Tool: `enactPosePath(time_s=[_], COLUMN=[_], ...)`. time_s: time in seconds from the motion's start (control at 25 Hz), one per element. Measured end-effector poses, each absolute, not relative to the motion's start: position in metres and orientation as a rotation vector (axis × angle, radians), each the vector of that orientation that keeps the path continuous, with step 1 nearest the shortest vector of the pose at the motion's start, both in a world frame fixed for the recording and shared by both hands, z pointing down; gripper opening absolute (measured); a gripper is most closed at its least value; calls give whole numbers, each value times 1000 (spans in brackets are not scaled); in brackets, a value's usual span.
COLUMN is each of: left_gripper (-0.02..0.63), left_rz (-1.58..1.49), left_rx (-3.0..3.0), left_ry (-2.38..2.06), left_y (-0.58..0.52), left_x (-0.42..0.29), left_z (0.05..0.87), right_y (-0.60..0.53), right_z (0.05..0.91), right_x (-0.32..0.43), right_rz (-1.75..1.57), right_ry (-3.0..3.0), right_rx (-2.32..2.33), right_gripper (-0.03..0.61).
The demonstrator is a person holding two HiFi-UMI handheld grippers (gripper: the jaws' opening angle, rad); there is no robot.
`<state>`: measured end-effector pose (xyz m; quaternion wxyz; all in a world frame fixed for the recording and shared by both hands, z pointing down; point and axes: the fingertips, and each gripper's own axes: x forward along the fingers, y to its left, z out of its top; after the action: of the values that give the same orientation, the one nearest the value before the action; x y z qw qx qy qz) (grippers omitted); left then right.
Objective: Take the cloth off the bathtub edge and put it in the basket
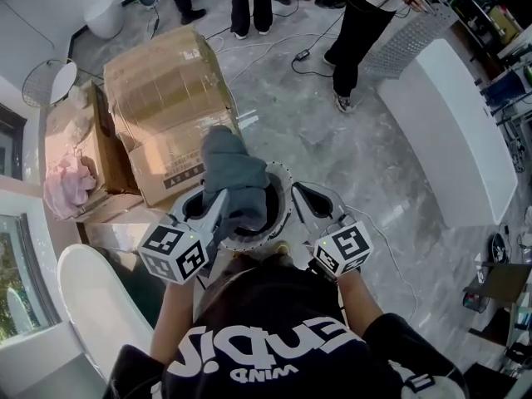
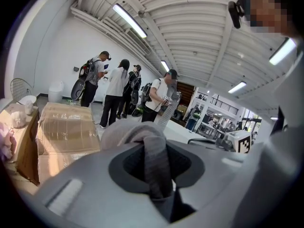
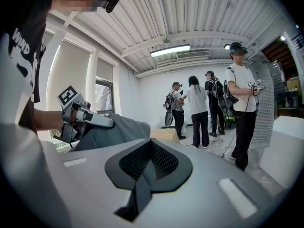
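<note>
a grey marble floor fills the room. on it, at the right, lies one long white block, and at the lower left one white bathtub. two cardboard boxes sit ahead and to the left: a large closed box and a smaller open box with a pink cloth in it. four people stand well beyond the boxes, one beside a perforated metal panel, with cables trailing over the floor near their feet. the person wearing the camera is seen from above in a black shirt with white lettering and holds two grippers out in front. there is one grey cloth, bunched into a tall lump and held over one round white basket. its lower end drops inside the rim and hides most of the opening. the large box stands just behind the basket. the left gripper has its jaws clamped on a fold of the cloth, which runs up between them. the right gripper hangs just beside the basket's right rim, jaws pressed together with nothing between them. further left are a round wire stand and a white bin.
</note>
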<state>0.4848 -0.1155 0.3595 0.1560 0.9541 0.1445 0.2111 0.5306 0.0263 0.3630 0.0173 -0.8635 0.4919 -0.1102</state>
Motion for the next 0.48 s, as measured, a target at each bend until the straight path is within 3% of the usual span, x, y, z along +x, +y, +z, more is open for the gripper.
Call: enactPosePath(time_s=[0.48], left_gripper=[66], left_rz=[725], left_rx=[2713], left_ry=[416], left_y=[-105], left_x=[487], left_z=[403], right_y=[35], right_z=[394], right_x=[539], right_rz=[-438], right_ry=[1495], right_rx=[-2676], right_gripper=[9])
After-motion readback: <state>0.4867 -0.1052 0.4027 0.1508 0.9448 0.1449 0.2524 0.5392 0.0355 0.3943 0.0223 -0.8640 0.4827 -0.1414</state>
